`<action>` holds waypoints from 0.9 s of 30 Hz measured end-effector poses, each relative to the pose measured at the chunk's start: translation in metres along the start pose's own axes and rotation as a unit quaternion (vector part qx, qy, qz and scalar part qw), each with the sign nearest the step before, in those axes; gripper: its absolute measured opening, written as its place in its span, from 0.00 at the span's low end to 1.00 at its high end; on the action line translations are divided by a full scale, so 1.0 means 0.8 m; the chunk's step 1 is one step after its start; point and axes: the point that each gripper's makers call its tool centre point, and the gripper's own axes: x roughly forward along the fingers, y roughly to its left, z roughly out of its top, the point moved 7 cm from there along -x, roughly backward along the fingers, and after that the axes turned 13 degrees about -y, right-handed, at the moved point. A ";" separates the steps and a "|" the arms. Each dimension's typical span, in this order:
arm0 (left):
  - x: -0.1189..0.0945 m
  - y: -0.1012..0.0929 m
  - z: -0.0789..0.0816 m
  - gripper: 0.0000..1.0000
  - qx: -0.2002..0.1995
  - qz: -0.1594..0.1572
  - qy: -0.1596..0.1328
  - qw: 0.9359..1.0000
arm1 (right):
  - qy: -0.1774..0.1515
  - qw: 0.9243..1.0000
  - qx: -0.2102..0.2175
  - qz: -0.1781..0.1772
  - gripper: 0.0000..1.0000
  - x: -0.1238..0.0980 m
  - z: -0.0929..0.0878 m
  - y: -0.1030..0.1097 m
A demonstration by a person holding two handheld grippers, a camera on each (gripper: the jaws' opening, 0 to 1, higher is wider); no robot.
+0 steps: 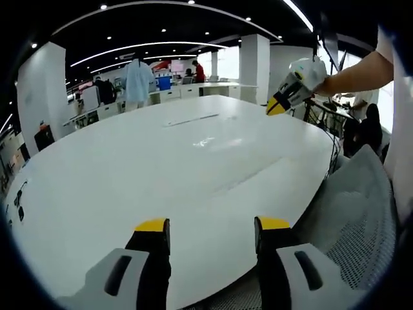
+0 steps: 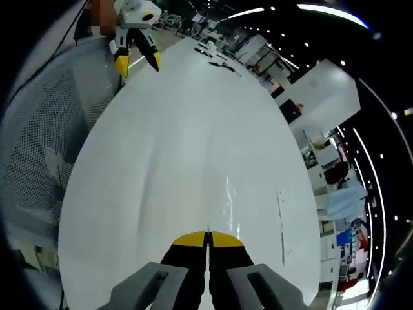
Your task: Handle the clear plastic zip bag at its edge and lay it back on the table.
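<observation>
A white table [image 1: 129, 181] spreads wide under both grippers, with a grey mesh chair [image 1: 361, 213] at its right edge. The clear plastic zip bag [image 1: 206, 141] lies flat near the table's middle, a faint glossy patch, apart from both grippers. The left gripper [image 1: 211, 234] hangs over the near edge, its 2 jaws spread. The right gripper [image 2: 208, 240] has its jaws pressed together, with nothing visible between them.
</observation>
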 end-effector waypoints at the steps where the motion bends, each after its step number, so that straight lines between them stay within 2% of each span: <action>1: 0.000 0.000 0.002 0.50 0.001 -0.001 -0.001 1.000 | -0.002 1.000 0.000 0.000 0.00 -0.002 0.002 0.000; 4: 0.003 -0.001 0.013 0.50 0.001 -0.005 -0.011 1.000 | -0.009 1.000 -0.009 -0.004 0.00 -0.011 0.012 -0.002; 12: 0.016 -0.014 0.044 0.46 0.018 -0.040 -0.034 0.998 | -0.023 0.999 -0.019 -0.013 0.00 -0.033 0.032 -0.007; 23: 0.031 -0.023 0.098 0.42 0.030 -0.078 -0.066 0.994 | -0.039 0.998 -0.033 -0.029 0.00 -0.060 0.058 -0.012; 27: 0.038 -0.026 0.124 0.42 0.037 -0.094 -0.086 0.991 | -0.048 0.997 -0.041 -0.035 0.00 -0.071 0.072 -0.015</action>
